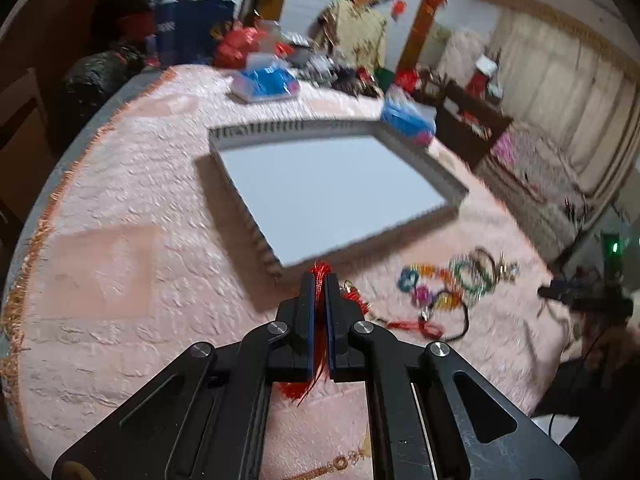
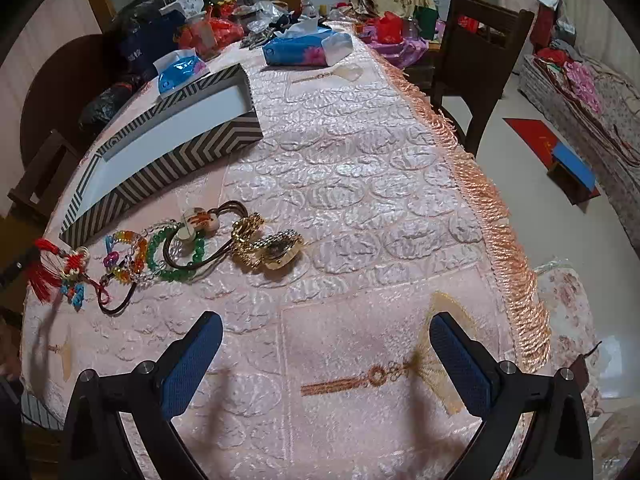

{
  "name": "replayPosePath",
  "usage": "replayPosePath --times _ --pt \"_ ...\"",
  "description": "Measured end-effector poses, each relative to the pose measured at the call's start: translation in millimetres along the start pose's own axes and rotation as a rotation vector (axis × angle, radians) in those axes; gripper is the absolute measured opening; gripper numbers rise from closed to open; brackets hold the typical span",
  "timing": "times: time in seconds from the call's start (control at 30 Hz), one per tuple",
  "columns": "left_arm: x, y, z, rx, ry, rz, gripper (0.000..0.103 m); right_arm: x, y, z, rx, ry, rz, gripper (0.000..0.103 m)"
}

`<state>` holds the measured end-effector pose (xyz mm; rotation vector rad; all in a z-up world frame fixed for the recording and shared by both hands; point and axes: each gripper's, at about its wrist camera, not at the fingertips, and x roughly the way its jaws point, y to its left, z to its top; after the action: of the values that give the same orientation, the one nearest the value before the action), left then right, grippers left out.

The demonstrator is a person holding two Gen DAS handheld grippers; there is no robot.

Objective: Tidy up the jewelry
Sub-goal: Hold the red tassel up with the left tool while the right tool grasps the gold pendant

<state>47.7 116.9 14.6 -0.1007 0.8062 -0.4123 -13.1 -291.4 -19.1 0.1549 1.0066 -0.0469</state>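
— Jaws first: how do they stand?

— On the left gripper [image 1: 319, 280] they are clenched on the red tassel [image 1: 321, 271] of a knotted charm, with red threads spilling out between the pads and trailing back under them. On the right gripper [image 2: 320, 344] they are spread wide with nothing between them, hovering over bare pink tablecloth [image 2: 360, 160].

— Where is the tassel charm in the scene?

— At the left end of the jewelry pile, close to the near corner of the chevron-patterned box [image 2: 192, 156]. The left wrist view is motion-blurred, so whether the charm is lifted clear of the cloth I cannot tell.

— And the rest of the jewelry?

— Lying together on the cloth just right of the charm: a colourful bead bracelet [image 2: 128, 252], a green bead bracelet [image 2: 176, 256], a dark cord necklace with pale beads [image 2: 196, 220], and farthest right a gold watch [image 2: 276, 248] touching a gold chain piece.

— Anything in the box yet?

— Its white floor shows bare in both views. I judge the task barely begun: one piece is gripped and every piece still has to go in.

— Farther out?

— Tissue packs [image 2: 304, 50] and clutter at the far end of the table, a wooden chair [image 2: 476, 64] at the far right.
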Motion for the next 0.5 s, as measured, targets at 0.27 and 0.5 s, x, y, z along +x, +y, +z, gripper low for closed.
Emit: replayPosePath --times 0.27,0.5 --pt "1.4 -4.5 -5.4 -0.021 -0.008 0.012 0.003 21.2 21.3 10.2 -0.194 -0.044 0.155 0.085" --pt "4.9 -24.2 -1.6 0.007 0.001 -0.03 0.003 47.7 33.3 20.5 -0.308 -0.05 0.082 0.082"
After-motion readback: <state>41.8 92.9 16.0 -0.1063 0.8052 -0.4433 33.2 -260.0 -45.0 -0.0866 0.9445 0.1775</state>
